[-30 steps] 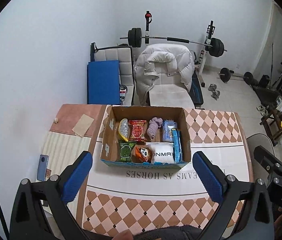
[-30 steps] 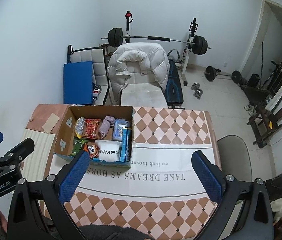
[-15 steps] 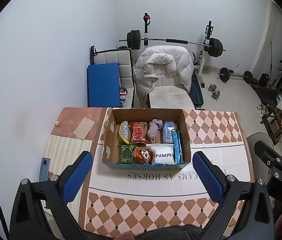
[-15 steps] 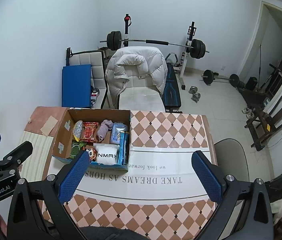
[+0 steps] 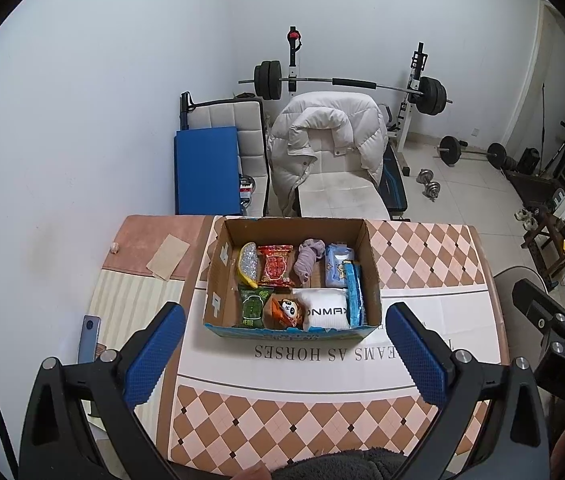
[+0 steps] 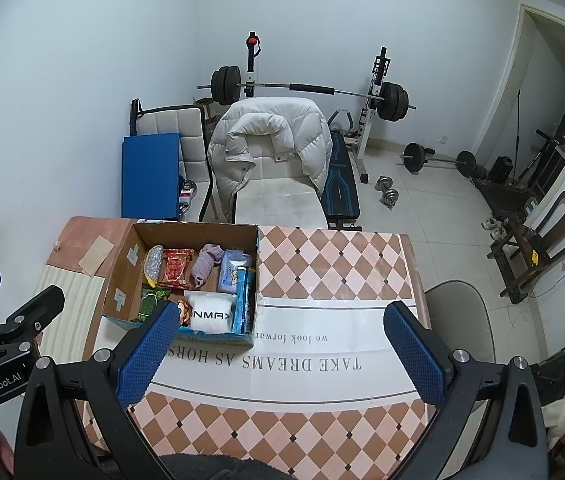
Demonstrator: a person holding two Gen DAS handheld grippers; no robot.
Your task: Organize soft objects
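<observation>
Both grippers, left gripper (image 5: 284,354) and right gripper (image 6: 278,354), hang spread wide, empty. Soft items sit in the cardboard box (image 5: 372,280) at the table's (image 5: 422,264) far-left corner. Purple cloth (image 5: 308,260) looks light, floppy; pinch its bunched middle.

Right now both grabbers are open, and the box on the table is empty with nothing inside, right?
Not quite. The left gripper and right gripper are open, but the cardboard box on the table is full: snack packets, a purple sock and a white pouch, as the left wrist view shows.
</observation>
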